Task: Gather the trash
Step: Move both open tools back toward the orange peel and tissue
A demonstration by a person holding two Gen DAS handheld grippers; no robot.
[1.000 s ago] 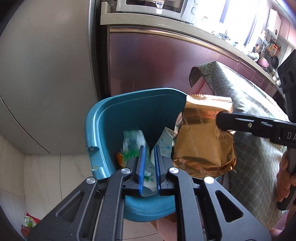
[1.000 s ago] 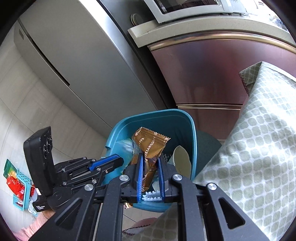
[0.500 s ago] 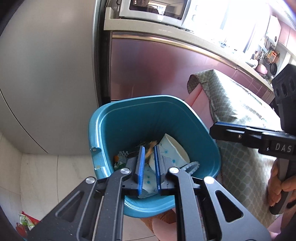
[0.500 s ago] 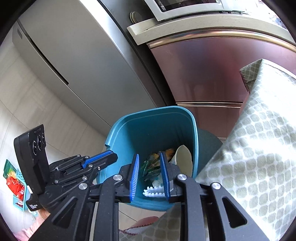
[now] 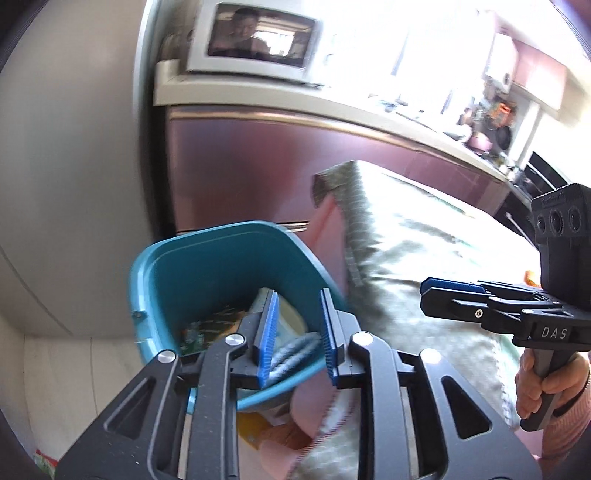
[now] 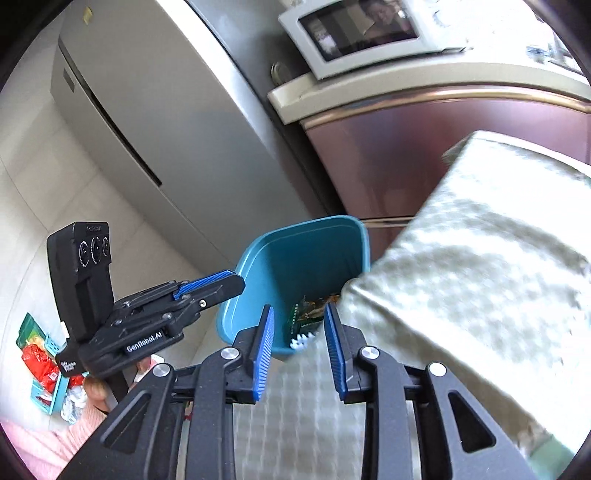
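Both over the bin [image 5: 221, 266] now: left hand-held gripper [image 5: 297, 332] and right hand-held gripper [image 6: 299, 347] opening, nothing between; wrappers [image 6: 310, 312] lie inside it.

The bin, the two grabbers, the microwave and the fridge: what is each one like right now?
Bin: upright, no lid, wrappers inside.
Left gripper: jaws opening, nothing between them.
Right gripper: jaws opening, nothing between them.
Microwave: door shut.
Fridge: doors shut.
Tablecloth: draped over the table edge.
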